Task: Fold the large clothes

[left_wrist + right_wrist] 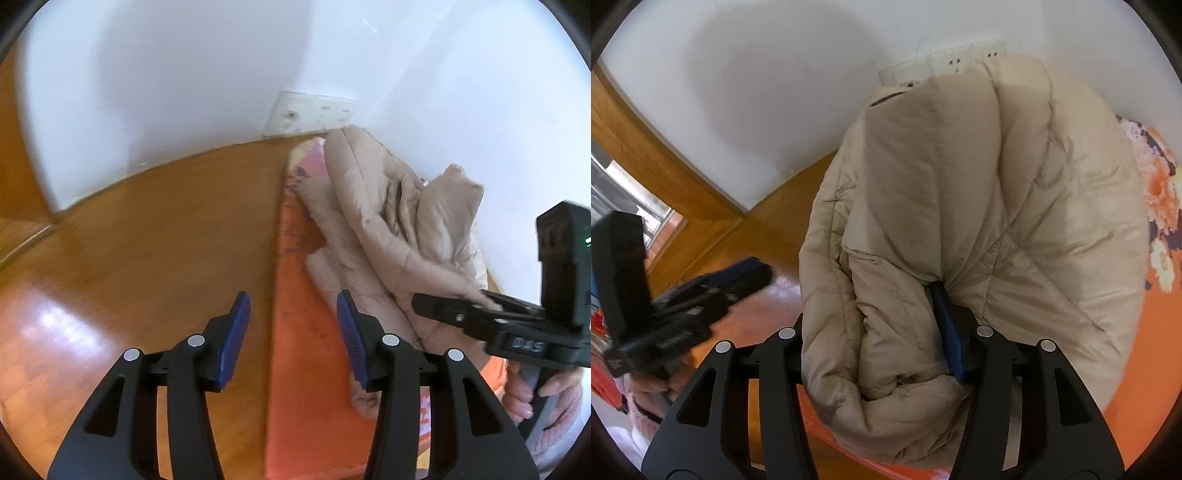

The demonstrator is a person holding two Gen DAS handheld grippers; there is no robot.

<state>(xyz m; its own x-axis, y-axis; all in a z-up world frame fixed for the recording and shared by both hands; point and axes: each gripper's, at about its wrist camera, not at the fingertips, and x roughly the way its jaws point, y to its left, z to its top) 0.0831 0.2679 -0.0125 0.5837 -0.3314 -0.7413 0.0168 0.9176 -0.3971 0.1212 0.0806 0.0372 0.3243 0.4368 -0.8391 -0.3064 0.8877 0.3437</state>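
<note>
While the beige padded jacket (979,229) lies bunched on the orange floral bedding (1145,350) at centre frame, the right gripper (871,325) straddles a thick fold; whether it pinches, I cannot tell. Best lay the fold flat before letting go. The left gripper (293,339), lower centre, is spread and empty over the bedding's edge, with wooden floor (129,258) to the left and a white wall (166,92) with sockets (314,112) above.

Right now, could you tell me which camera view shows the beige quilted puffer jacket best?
The right wrist view: the beige quilted puffer jacket fills it, sharp and close. The left wrist view shows it smaller, off to the right, partly behind the right tool.
</note>
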